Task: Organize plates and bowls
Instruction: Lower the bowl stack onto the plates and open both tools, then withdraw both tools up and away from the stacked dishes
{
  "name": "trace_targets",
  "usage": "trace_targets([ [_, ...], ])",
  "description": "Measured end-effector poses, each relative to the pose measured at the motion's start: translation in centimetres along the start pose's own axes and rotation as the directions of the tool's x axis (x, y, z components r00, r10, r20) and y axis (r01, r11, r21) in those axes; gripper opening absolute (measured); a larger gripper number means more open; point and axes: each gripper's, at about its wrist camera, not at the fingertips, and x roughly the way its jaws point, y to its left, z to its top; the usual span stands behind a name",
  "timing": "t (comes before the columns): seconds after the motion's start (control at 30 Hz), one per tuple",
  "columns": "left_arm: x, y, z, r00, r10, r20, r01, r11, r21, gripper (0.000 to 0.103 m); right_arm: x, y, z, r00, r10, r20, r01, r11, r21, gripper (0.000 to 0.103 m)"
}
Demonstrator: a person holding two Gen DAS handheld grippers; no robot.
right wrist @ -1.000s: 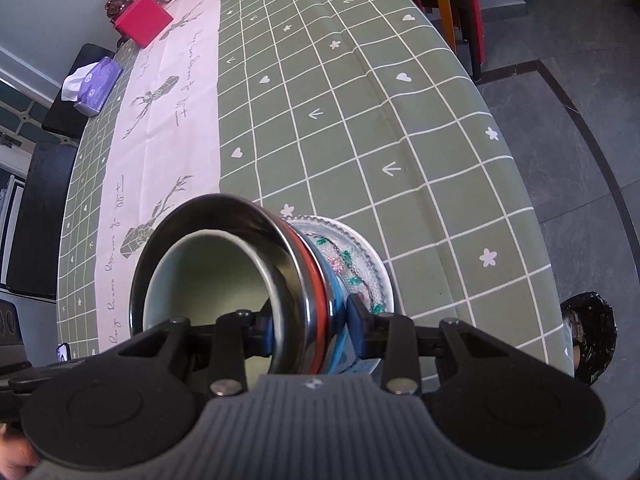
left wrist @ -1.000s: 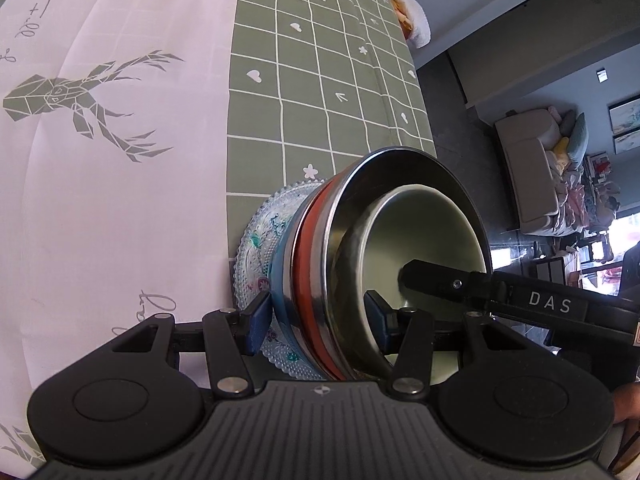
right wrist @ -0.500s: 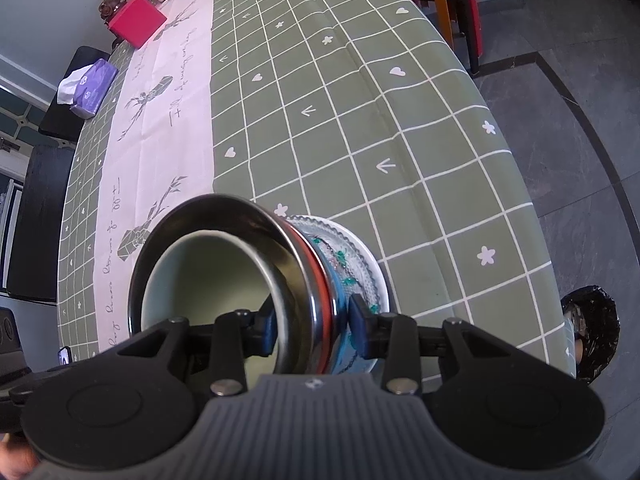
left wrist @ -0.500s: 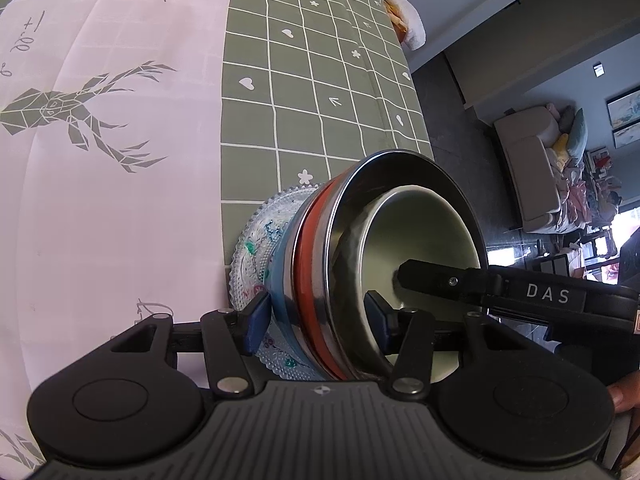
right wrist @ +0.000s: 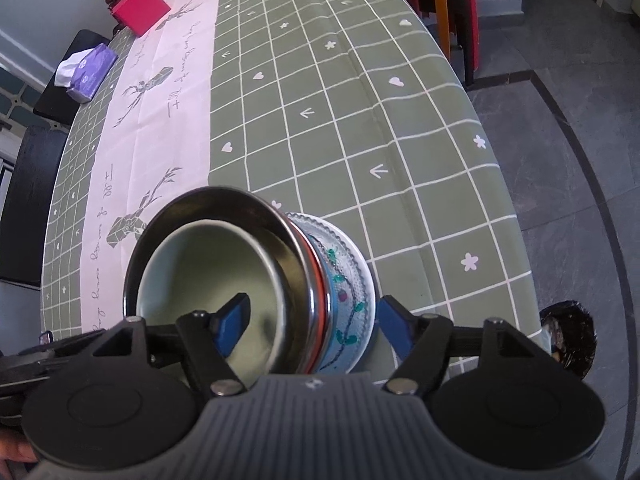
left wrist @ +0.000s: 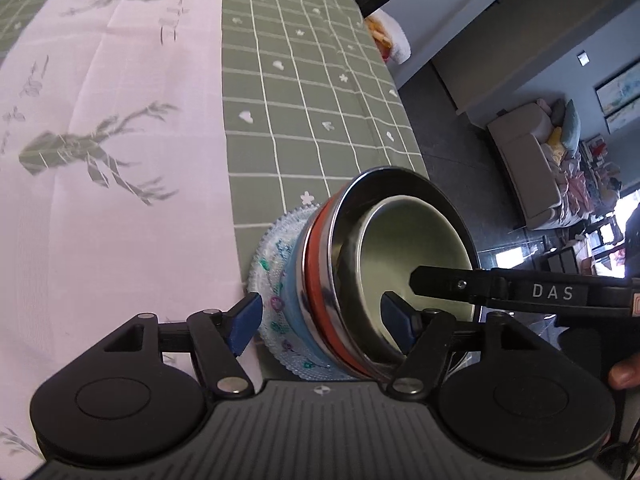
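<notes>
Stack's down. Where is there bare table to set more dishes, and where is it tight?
Free: the green checked cloth beyond the bowl stack, and the pink runner beside it. Tight: the far end, by the red box and tissue pack.

Left gripper (left wrist: 322, 322) fingers just opened around stacked bowls (left wrist: 384, 272), glass plate (left wrist: 272, 280), checked tablecloth (left wrist: 304, 120)

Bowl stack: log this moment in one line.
bowl stack nested on patterned plate, on tablecloth | left gripper open, just released | right gripper open, just released
</notes>
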Motion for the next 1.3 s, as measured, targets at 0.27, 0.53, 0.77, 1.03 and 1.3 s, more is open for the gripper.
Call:
trace_targets([
  [0.27,-4.8,-0.4,-0.6,0.987,0.037,0.158,-0.064,0.984,0.165,0.09,-3.6,2.8,-1.1,0.992,-0.033,0.119,0.048,0.991,-0.128,0.088],
  [0.53,-10.4,-1.0,-2.9,0.93,0.018,0.366,-0.148,0.933,0.329,0.102,-7.4,5.7,-3.6,0.961,-0.017,0.277,0.078,0.975,-0.207,0.093],
  [0.77,-14.0,-1.1,-7.0,0.832,0.036,0.554,-0.27,0.898,0.348,0.103,-9.7,7.8,-8.3,0.884,0.024,0.466,0.112,0.959,-0.262,0.097],
  [1.03,-14.5,-1.9,-12.4,0.692,0.128,0.71,-0.452,0.844,0.289,0.103,-10.2,8.4,-15.7,0.766,0.067,0.639,0.143,0.952,-0.272,0.099],
  [1.3,-13.1,-0.9,-16.5,0.661,0.181,0.728,-0.454,0.869,0.197,0.103,-8.2,9.0,-22.2,0.704,0.083,0.706,0.201,0.929,-0.31,0.099],
])
